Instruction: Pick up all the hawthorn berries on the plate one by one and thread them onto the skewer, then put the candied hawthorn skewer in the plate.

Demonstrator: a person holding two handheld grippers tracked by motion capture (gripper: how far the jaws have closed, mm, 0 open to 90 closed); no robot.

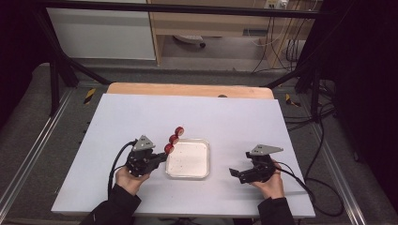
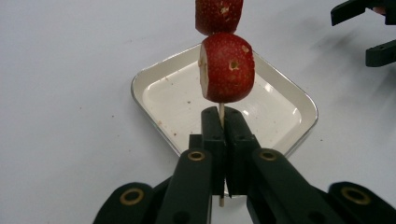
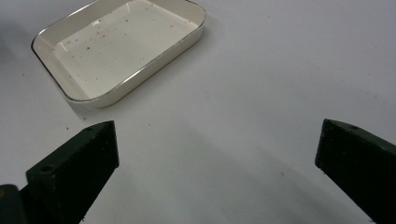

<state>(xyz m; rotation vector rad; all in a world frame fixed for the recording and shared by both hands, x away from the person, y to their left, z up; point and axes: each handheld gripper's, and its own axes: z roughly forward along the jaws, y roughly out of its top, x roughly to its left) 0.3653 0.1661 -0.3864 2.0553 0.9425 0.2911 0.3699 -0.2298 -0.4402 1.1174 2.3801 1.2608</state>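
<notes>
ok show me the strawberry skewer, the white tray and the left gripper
strawberry skewer [image 2: 227, 67], left gripper view, lowest strawberry piece
white tray [image 3: 154, 60], right gripper view, near rim
left gripper [image 2: 222, 140], left gripper view, where the jaws clamp the stick

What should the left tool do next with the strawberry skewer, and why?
Probably lower the strawberry skewer over the white tray and lay it inside. The left tool is shut on the bare stick end, with three strawberry pieces threaded above. The tray holds nothing but crumbs, and the right tool stands open, apart, holding nothing.
</notes>
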